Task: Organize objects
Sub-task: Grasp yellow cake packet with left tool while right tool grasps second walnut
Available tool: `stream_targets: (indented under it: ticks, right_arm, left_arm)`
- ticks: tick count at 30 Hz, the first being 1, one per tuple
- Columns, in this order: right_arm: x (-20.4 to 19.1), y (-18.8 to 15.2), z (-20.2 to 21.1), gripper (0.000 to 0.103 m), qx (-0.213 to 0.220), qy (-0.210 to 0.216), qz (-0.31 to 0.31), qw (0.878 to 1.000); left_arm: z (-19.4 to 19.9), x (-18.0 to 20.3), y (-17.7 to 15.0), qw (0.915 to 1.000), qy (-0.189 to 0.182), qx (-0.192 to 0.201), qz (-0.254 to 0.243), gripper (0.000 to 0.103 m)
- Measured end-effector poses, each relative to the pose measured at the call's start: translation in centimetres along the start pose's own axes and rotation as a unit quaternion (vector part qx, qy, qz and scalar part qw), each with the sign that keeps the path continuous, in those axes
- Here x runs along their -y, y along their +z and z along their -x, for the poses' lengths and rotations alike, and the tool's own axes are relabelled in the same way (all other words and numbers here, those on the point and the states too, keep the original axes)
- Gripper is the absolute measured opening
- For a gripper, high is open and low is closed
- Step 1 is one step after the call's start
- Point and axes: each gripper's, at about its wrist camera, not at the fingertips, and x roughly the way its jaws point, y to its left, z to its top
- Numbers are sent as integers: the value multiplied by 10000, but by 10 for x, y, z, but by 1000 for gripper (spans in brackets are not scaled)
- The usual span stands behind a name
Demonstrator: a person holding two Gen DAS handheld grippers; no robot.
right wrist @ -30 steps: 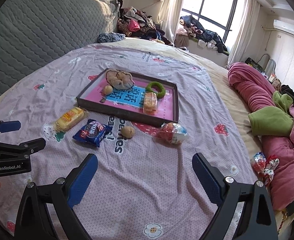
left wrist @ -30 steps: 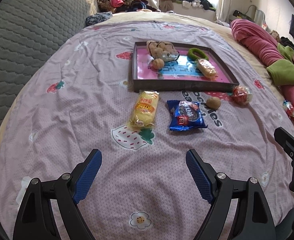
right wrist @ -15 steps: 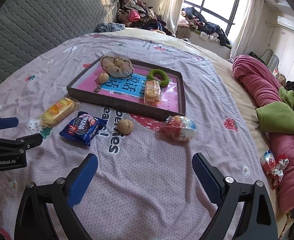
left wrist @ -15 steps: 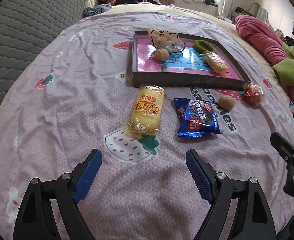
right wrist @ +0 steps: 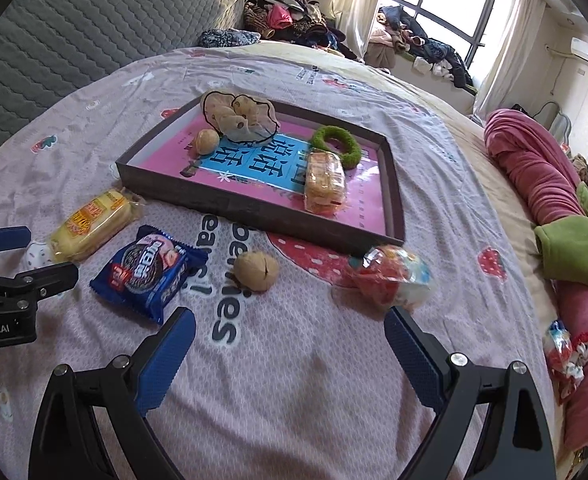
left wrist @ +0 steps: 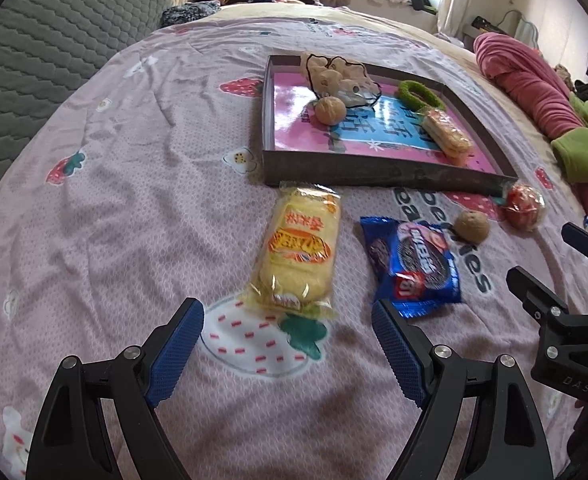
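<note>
Strawberry-print bedspread (left wrist: 134,208), tray (left wrist: 373,172) behind yellow cake pack (left wrist: 297,252), left tongs (left wrist: 286,344) and right tongs (right wrist: 290,344) released, empty

Both the left gripper (left wrist: 288,340) and right gripper (right wrist: 290,344) angle downward, fingers spread wide, empty.

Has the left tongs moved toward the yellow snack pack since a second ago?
Yes. The left tongs have come closer to the yellow snack pack, which has kept its place by the tray.
</note>
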Motion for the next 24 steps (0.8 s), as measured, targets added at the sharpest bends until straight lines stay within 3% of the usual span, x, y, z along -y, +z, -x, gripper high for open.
stream_targets:
  ticks: [21, 24]
  right_arm:
    - [-6, 28, -67, 95, -258, 48, 92, 9996]
    - [-8, 29, -72, 86, -290, 154, 86, 9994]
  left_arm:
    - [-44, -4, 26, 9999, 132, -11, 4, 87]
    - [-47, -5, 28, 9999, 111, 19, 33, 87]
